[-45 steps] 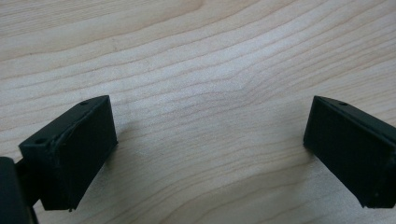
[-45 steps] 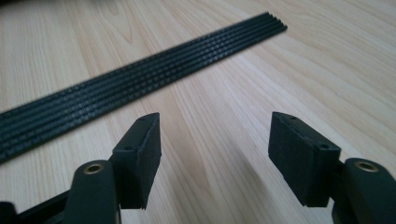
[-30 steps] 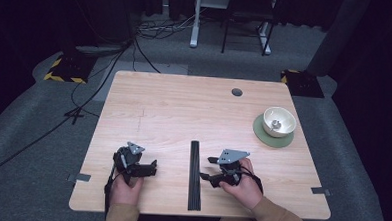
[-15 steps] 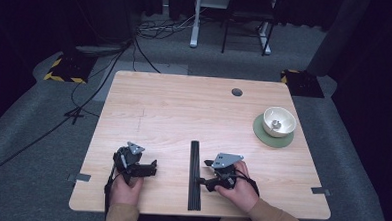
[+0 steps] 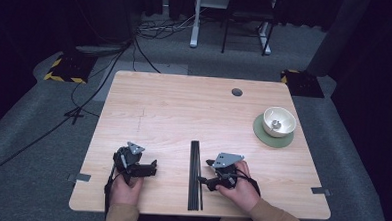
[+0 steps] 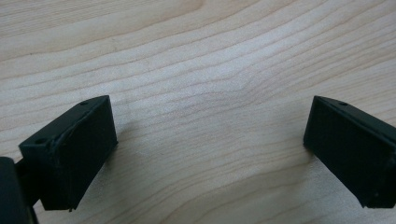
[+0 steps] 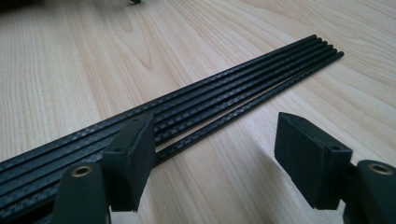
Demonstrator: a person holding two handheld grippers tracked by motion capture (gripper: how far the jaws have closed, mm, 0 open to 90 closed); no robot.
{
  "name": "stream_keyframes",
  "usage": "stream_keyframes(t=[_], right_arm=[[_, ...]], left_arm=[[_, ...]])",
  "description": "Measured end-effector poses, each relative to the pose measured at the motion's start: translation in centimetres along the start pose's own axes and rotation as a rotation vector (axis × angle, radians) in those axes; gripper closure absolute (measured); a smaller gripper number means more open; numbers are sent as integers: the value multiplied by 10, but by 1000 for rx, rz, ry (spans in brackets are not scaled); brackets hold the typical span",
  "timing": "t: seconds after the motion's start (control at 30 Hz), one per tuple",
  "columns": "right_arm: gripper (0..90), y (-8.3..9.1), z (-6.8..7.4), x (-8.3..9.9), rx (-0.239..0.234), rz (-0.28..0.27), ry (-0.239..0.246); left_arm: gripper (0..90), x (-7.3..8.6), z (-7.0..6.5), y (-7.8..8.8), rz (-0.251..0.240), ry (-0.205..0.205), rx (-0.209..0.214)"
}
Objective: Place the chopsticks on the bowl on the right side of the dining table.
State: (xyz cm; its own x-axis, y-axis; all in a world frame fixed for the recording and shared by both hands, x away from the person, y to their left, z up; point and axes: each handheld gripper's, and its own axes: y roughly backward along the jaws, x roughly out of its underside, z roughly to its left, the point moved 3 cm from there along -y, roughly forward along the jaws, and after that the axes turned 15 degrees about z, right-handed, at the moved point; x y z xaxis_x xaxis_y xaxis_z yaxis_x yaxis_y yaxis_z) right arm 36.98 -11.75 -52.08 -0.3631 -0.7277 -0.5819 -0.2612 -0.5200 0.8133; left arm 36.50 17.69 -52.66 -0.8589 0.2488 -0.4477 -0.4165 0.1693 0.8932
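High view, layout: we see a pale wooden bench (image 5: 184,110) with a row of black carbon rods (image 5: 195,175) lying side by side near its front edge, running away from us.
High view, hands: the left hand-held gripper (image 5: 149,169) rests on the bench well to the left of the rods; the right hand-held gripper (image 5: 205,172) sits just right of them, its tips pointing at the bundle.
High view, far corner: a white bowl (image 5: 279,121) stands on a green coaster (image 5: 261,133) at the right, well apart from the work; something small and grey lies inside it, too small to name.
Left gripper view: we look along two black jaws spread wide over bare wood grain, nothing between them, so this hand-held gripper is released and idle.
Right gripper view: the jaws stand wide apart and empty. The left jaw overlaps the rods, and the outermost rod (image 7: 243,109) lies slightly split from the rest, running between the jaws.
Step in hand: we judge it to be the approach to picking one rod.
Next move: we would settle the jaws around that single outer rod and close, without catching its neighbour.
What the views add: the high view gives the layout and the bowl; the right gripper view reveals the rods' woven texture and the gap beside the outer one.
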Motion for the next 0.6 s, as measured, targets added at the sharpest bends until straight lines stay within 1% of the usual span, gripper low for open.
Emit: stream_keyframes(t=[0.03,0.07,0.1,0.13,0.2,0.23,0.27,0.33,0.37,0.4,0.43,0.47,0.5,0.53,0.6], right_arm=[[295,0,0,0,-2,-6,-5],[295,0,0,0,7,0,7],[295,0,2,0,-2,1,-10],[295,-1,2,-1,-4,-6,-1],[295,-2,3,0,0,10,11],[297,-2,4,0,-1,11,-3],[297,-2,4,0,-1,11,-3],[303,-1,3,2,12,36,-17],[306,-1,2,3,11,25,-11],[309,1,1,4,13,33,-17],[311,2,-2,6,28,42,0],[311,2,-2,6,28,42,0],[327,5,-4,9,29,40,-24],[335,7,-6,11,33,47,-27],[346,10,-10,15,37,43,-50]], left_arm=[[28,0,0,0,0,-2,-1],[28,0,0,0,1,0,1],[28,0,0,0,1,-2,-3],[28,0,0,0,1,0,-2],[28,0,0,0,0,-2,0],[28,0,0,0,0,0,0],[28,0,0,0,0,0,0],[28,0,0,0,0,-2,-1],[27,0,0,0,3,0,0],[25,0,0,0,4,-5,-3],[24,-1,1,0,4,-7,-5],[23,-1,1,0,4,-7,-5],[21,-1,1,-1,3,-8,-5],[21,-1,1,-1,3,-9,-2],[21,-1,1,-1,3,-9,-2]])
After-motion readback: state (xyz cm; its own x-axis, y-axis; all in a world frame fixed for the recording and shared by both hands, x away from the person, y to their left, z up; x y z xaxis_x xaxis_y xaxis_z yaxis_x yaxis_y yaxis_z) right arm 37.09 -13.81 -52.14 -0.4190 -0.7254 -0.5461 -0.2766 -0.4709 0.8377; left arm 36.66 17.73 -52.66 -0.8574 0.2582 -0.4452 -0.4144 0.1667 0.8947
